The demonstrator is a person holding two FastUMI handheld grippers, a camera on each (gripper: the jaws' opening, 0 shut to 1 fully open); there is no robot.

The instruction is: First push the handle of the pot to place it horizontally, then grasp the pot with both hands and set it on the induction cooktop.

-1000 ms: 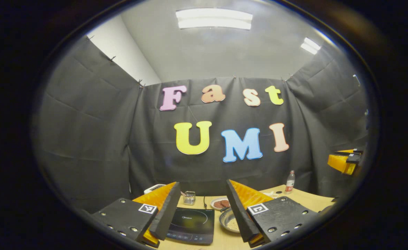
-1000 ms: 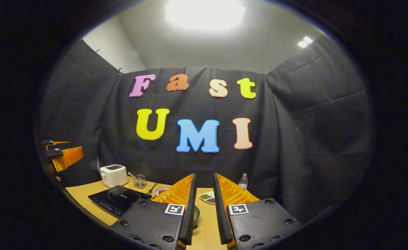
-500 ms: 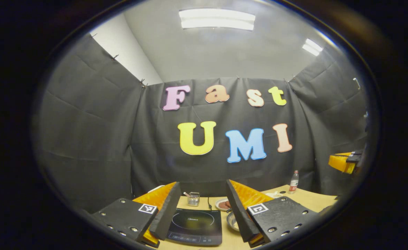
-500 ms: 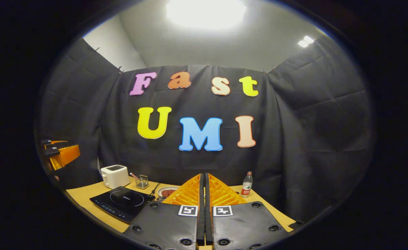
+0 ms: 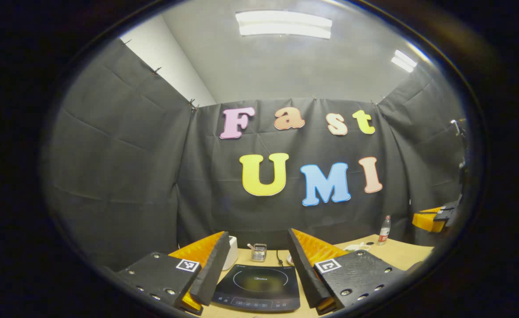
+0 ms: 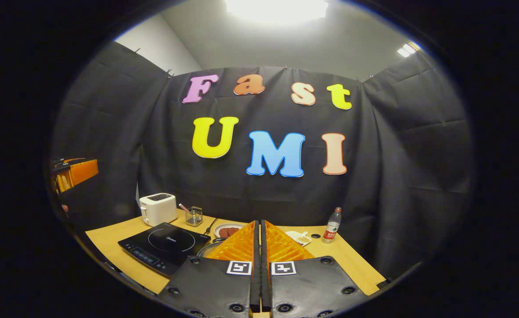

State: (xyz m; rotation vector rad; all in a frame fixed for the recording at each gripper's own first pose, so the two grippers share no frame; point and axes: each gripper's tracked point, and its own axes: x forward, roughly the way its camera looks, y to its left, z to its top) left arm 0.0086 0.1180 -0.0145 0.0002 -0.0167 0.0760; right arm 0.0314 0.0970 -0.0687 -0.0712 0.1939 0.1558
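Step 1, pushing the handle: right gripper point(image 6: 260, 229) jaws closed on nothing, left gripper point(image 5: 257, 251) jaws open above the cooktop point(image 5: 258, 287). Pot point(image 6: 206, 249) at 10 o'clock of the right jaws, mostly hidden. Next, lower to the handle.

toaster point(image 6: 157, 208), water btl point(image 6: 332, 225), utensil caddy point(image 6: 193, 216)

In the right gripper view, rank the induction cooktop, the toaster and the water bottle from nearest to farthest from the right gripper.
1. Induction cooktop: left of the right gripper, close to its fingers.
2. Water bottle: right, farther back on the table.
3. Toaster: far left, beyond the cooktop near the booth wall.
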